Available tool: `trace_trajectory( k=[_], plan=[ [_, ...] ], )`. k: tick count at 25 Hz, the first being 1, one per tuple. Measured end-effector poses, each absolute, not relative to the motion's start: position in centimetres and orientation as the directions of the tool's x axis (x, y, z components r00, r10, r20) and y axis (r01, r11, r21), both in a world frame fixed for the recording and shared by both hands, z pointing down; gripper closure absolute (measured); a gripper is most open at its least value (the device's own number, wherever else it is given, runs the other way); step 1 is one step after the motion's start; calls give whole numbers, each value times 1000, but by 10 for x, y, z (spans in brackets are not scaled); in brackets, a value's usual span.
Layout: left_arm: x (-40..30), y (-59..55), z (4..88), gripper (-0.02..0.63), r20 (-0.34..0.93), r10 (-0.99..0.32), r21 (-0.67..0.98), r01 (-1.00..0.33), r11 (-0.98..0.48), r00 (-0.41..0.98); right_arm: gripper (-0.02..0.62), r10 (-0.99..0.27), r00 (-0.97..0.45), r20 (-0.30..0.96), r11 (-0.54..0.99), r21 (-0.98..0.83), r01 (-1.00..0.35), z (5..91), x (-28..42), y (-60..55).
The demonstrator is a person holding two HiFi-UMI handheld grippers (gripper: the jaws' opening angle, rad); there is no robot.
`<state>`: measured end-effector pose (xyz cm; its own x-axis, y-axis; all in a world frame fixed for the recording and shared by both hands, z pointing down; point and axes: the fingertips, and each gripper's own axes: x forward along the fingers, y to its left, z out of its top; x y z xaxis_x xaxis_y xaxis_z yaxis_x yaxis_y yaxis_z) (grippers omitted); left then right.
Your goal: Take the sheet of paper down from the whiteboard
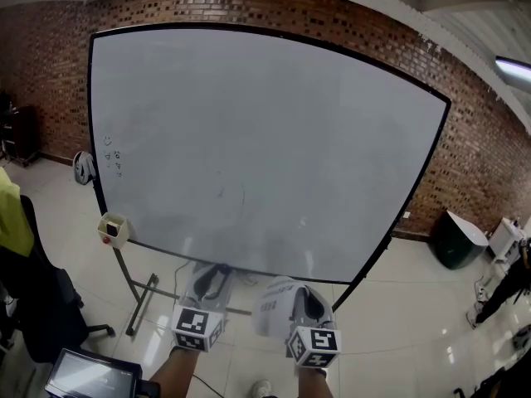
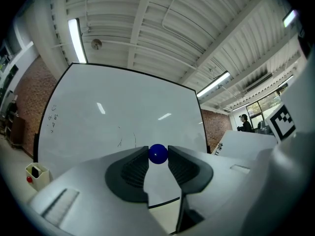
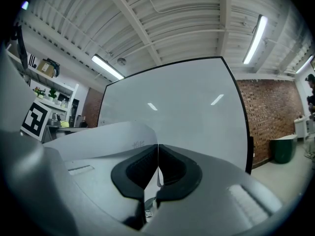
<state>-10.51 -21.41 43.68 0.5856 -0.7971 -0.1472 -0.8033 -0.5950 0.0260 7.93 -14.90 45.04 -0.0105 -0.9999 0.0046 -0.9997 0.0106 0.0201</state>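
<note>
Paper sheet (image 3: 108, 136) curled — glossy blue ball (image 2: 157, 154) pinched.

The sheet of paper (image 1: 272, 303) is white with a little dark print and curls over on itself. It sits at 6 o'clock in the head view, just below the board's bottom edge, with one edge pinched in the closed right gripper (image 3: 157, 150). The whiteboard (image 1: 249, 139) stands upright, black-framed, with faint scribbles near its 9 o'clock edge.
</note>
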Motion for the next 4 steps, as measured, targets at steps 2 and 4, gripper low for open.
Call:
trace_trajectory(
  k=[2,4],
  plan=[
    [-106,-214,437,482,-155,-799,21,-806,-591,581,581,-1000,-7,6,7,32,-999,449,78,-151],
    [-107,-214,437,483,-162,-801,28,-809,-587,576,581,-1000,-4,7,4,44,-999,447,77,-153]
  ],
)
